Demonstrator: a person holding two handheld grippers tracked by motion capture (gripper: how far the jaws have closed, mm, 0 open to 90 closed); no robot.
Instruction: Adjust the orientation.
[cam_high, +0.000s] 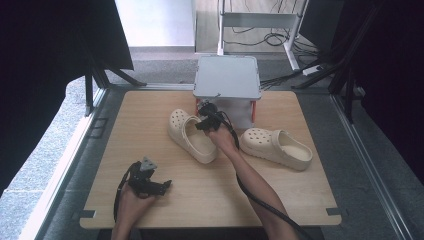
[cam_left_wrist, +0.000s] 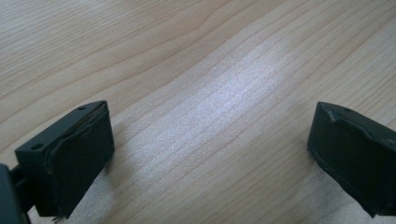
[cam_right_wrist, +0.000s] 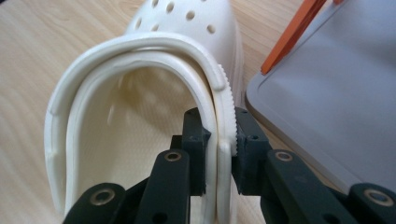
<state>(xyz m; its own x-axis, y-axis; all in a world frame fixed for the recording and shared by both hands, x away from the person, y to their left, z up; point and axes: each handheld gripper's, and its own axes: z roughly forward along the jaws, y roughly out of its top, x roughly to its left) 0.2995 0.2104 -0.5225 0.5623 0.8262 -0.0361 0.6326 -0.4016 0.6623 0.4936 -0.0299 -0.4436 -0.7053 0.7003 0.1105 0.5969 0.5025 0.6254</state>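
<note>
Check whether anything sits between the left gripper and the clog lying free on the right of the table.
Yes. The left gripper rests open on the table's near left; the other clog, clamped by the right gripper, and that forearm cross the way to the free clog.

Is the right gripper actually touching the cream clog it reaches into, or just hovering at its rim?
Touching. The right gripper view shows the right gripper with one jaw inside and one outside the cream clog, both pressed flat against its side wall and folded strap, no gap.

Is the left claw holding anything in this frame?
No. The left claw stands wide open over the bare wooden table, with nothing between its jaws.
</note>
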